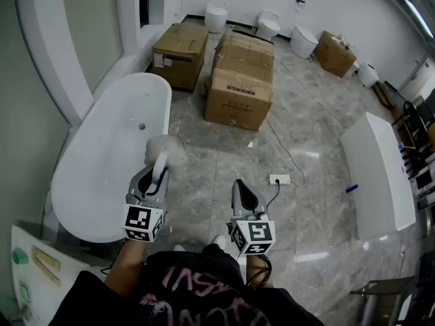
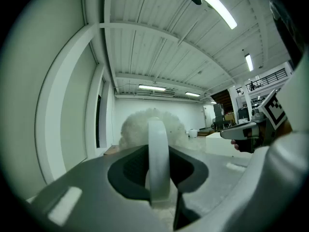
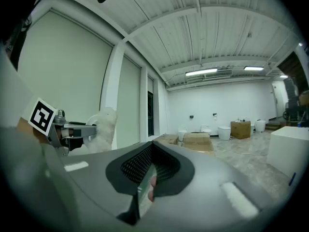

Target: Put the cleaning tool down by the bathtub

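One duster (image 1: 165, 149) is clamped in the left gripper (image 1: 159, 170), handle running straight out along the jaws, fluffy head forward at the right edge of the bathtub (image 1: 81, 182). The right gripper (image 1: 240, 187) is closed, empty and farther off. Bare floor (image 1: 197, 206) lies just right of the tub, so the left looks best placed to lower it
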The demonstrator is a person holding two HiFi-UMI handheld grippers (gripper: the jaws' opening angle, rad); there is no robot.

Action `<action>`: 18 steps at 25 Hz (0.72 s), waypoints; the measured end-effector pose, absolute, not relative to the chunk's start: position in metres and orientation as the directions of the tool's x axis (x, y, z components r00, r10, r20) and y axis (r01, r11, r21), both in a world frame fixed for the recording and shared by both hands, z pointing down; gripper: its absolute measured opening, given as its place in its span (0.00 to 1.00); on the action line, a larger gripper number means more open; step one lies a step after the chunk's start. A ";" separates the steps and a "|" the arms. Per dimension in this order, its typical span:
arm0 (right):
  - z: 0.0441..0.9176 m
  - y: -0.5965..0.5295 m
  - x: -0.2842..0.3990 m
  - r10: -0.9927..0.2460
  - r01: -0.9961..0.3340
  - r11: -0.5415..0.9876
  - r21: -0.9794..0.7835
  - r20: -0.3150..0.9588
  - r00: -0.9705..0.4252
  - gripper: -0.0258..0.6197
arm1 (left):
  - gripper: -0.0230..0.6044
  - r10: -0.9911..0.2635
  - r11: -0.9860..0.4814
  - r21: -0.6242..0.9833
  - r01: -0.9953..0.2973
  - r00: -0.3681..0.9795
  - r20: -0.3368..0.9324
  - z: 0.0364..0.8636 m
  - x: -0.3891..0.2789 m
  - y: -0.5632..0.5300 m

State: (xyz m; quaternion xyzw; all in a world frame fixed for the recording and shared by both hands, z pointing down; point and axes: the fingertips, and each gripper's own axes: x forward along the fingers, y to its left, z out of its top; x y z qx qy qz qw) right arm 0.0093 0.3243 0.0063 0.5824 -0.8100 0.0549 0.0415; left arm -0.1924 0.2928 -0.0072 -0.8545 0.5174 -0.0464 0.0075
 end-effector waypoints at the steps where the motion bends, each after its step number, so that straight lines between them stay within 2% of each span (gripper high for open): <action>1: 0.006 0.325 0.010 -0.940 -0.949 0.314 -0.040 0.130 -0.316 0.06 | 0.17 -0.885 -0.465 -0.065 -0.883 0.461 0.069 -0.008 -0.192 0.294; 18: 0.012 0.331 0.019 -0.946 -0.951 0.304 -0.058 0.099 -0.308 0.07 | 0.17 -0.871 -0.490 -0.085 -0.867 0.484 0.087 0.003 -0.181 0.300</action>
